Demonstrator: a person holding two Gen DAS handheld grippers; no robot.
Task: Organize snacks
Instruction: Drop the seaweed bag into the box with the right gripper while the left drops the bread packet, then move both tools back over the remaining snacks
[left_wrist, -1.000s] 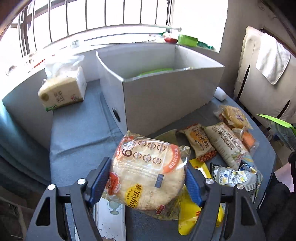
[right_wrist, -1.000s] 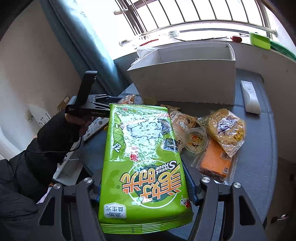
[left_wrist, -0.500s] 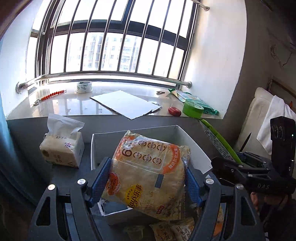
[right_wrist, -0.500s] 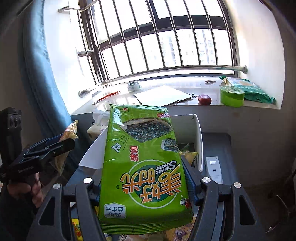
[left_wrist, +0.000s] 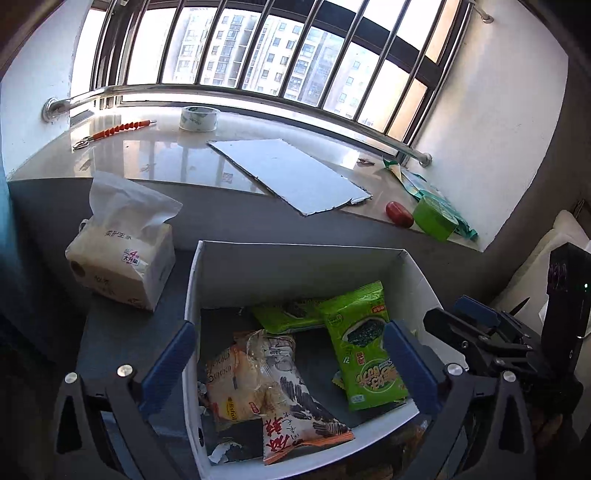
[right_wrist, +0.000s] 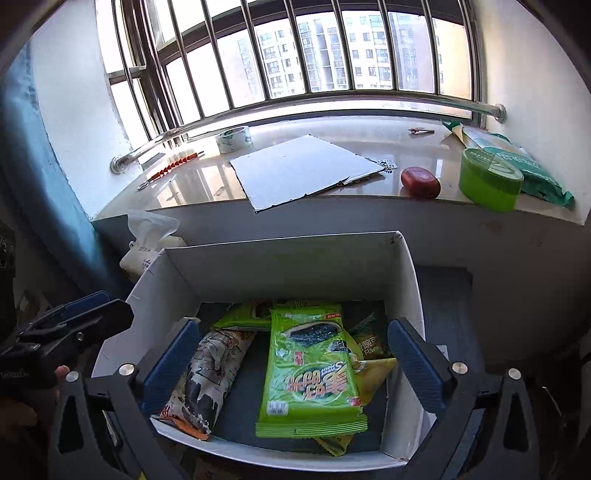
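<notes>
- The left tool (left_wrist: 288, 365) hangs over the white box (left_wrist: 295, 254); its jaws have just been opening and now stand wide with nothing gripped.
- The rice cracker bag (left_wrist: 236, 384) lies inside the box below those jaws, at about 7 o'clock of the box floor.
- The right tool (right_wrist: 291, 365) also gapes wide after just opening, holding nothing.
- The green seaweed pack (right_wrist: 310, 373) lies flat in the box between its blue pads, apart from both.
- At 3 o'clock of that pack sits what looks like a yellow packet (right_wrist: 373, 365), partly covered.
- A tissue pack (left_wrist: 122, 258) stands on the surface at 9 o'clock of the box.
</notes>
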